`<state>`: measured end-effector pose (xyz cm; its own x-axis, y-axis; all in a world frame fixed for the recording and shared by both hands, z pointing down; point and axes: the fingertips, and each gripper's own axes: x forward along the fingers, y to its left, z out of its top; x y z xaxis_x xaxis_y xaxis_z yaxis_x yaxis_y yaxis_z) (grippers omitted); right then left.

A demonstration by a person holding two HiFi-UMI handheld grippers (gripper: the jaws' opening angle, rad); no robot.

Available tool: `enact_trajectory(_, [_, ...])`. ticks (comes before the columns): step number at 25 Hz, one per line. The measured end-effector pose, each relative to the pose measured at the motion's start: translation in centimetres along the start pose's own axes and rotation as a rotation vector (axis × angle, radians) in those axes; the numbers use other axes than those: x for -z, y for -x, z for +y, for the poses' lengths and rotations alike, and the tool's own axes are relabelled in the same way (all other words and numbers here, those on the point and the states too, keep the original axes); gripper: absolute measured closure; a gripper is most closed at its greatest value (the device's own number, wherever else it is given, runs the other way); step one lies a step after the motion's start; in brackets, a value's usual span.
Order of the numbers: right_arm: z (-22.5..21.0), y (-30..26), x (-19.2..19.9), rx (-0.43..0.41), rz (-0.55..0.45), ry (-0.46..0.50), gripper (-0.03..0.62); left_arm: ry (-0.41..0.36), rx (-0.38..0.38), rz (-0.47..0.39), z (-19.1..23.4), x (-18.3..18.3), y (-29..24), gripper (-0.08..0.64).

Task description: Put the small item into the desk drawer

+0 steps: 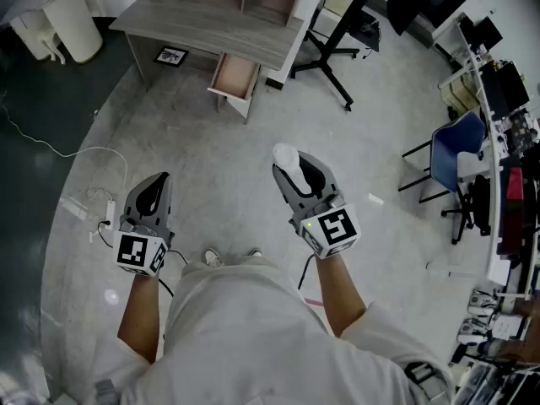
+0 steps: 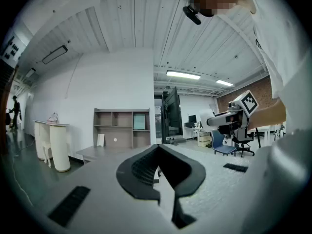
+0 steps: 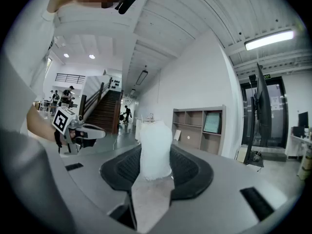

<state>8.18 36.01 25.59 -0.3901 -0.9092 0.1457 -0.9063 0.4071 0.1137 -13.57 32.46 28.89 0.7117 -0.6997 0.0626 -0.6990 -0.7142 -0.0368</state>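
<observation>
The small item [image 1: 285,154] is a white, rounded soft lump; my right gripper [image 1: 295,167] is shut on it, and it sticks out past the jaw tips. In the right gripper view the small item [image 3: 155,143] stands upright between the black pads [image 3: 192,172] of the right gripper [image 3: 156,156]. My left gripper [image 1: 159,181] is at waist height on the left, shut with nothing in it; its tips meet in the left gripper view [image 2: 157,148]. The grey desk [image 1: 202,25] stands far ahead, its drawer [image 1: 234,76] pulled open toward me. Both grippers are well short of the desk.
A shelf unit [image 2: 122,128] sits on the desk. On the floor lie a power strip with a cable [image 1: 89,209], a small picture frame [image 1: 171,56] and a black stand base [image 1: 333,57]. A white cylinder [image 1: 66,17] is at the far left, a blue chair [image 1: 456,154] at the right.
</observation>
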Motion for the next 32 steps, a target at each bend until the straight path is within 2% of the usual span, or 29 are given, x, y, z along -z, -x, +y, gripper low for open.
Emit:
enact_trajectory(7, [-0.1,2.7,0.5,-0.028,-0.004,0.008,0.433,0.015,-0.018,0.003,-3.4,0.1,1.1,0.554])
enact_trajectory(12, [-0.7,4.4,1.6,-0.066,-0.04,-0.047,0.433,0.018,-0.047,0.031,-5.2,0.9,1.2,0.555])
enact_trajectory(20, [-2.5,5.7,5.4,-0.083,0.003,-0.101,0.433,0.025,-0.025,0.061,-8.4,2.1,-0.6,0.554])
enact_trajectory(26, [-4.2,3.3,7.3,-0.099,0.061,-0.123,0.433,0.075,-0.028,0.092,-6.3,4.0,-4.0,0.555])
enact_trajectory(32, [-7.1,-3.7,9.3,-0.102,0.131,-0.131,0.433,0.123,0.0,0.101,-1.7,6.4,-10.8,0.555])
